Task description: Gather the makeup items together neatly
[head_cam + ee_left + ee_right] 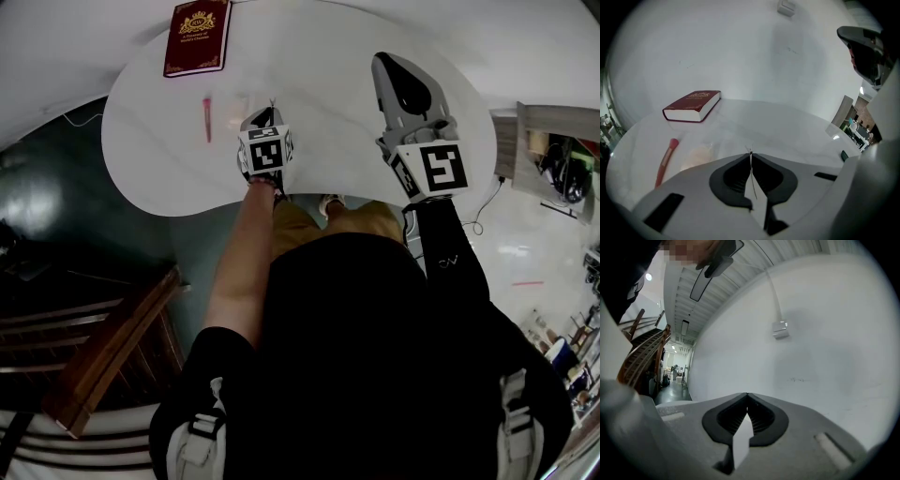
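Note:
A pink makeup brush [207, 119] lies on the white table [328, 141], left of my left gripper [270, 105]. In the left gripper view the brush [665, 159] lies at the lower left, and a pale peach, see-through item [696, 157] sits right beside it, just ahead and left of the jaws. My left gripper [750, 154] tilts down over the table, shut, with nothing held. My right gripper [386, 64] hovers over the table's right part, shut and empty. In its own view the right gripper [747, 394] points level at the white wall.
A dark red book [197, 37] lies at the table's far left, also seen in the left gripper view as the book [692, 106]. A small box [779, 329] with a cable hangs on the wall. Wooden furniture [112, 347] stands at my left, below the table's near edge.

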`<state>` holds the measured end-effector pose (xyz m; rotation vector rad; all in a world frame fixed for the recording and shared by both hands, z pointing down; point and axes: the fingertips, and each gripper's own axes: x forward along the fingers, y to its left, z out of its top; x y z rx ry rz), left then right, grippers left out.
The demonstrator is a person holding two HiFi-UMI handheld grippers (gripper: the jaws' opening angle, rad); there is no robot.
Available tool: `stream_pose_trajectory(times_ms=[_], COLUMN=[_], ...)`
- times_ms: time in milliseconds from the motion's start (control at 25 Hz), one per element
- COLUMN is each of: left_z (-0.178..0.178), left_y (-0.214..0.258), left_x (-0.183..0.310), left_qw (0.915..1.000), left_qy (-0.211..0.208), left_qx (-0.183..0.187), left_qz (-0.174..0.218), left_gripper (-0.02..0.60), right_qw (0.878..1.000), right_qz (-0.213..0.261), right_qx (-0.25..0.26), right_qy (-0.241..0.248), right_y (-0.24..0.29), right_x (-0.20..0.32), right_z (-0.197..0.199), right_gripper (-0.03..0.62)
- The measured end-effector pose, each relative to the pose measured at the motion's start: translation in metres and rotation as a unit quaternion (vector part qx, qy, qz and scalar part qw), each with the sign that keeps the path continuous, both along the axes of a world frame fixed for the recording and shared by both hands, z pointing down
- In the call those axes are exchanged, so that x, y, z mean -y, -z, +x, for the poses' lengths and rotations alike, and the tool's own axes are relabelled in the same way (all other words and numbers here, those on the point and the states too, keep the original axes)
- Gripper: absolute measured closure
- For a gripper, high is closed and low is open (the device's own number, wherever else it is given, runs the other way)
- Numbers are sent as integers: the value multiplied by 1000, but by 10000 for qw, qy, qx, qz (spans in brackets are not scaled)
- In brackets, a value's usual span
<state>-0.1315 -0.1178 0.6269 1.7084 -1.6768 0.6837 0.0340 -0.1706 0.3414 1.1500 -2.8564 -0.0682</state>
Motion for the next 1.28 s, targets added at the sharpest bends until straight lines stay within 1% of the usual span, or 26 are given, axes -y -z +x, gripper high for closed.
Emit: stream_pose_trajectory(times_ms=[120,320,400,440,480,520,560,680,840,960,1080,1160,1280], left_z=[-1,1,3,4,4,5,5,5,1,-3,-9,-18,-34], left_y=[2,-3,-4,-5,-6,-8,-8,-1,18,47,90,127,188], left_x=[2,9,9,8,7,6,6,7,6,10,19,24,26], left_qw=[10000,9996,9995,9996,9996,9996,9996,9996,9990,9972,9924,9861,9722], left_qy=[29,-93,-117,-121,-130,-143,-156,-162,-126,-112,-126,-108,-196], left_qx=[9,254,276,267,251,234,219,230,349,481,579,624,855], left_qz=[-4,2,-24,-40,-66,-87,-86,25,243,556,1075,1537,2169], left_gripper=[563,561,560,554,536,498,489,489,491,492,492,492,492], right_qw=[10000,10000,10000,10000,10000,10000,10000,10000,9999,9995,9992,9991,9985], right_qz=[-10,-11,-6,2,8,11,12,21,43,-13,11,69,166], right_qx=[-19,-31,-11,-8,-5,-2,-1,8,86,266,362,409,514], right_qy=[-41,-19,4,16,27,35,43,71,104,161,170,130,11], right_y=[0,0,2,3,3,3,4,6,9,12,14,18,30], right_x=[0,2,2,2,2,2,2,3,4,5,7,4,-6], right_z=[5,7,7,8,8,8,9,10,12,12,9,3,-4], right_gripper=[589,589,589,589,589,589,589,589,589,589,589,589,589])
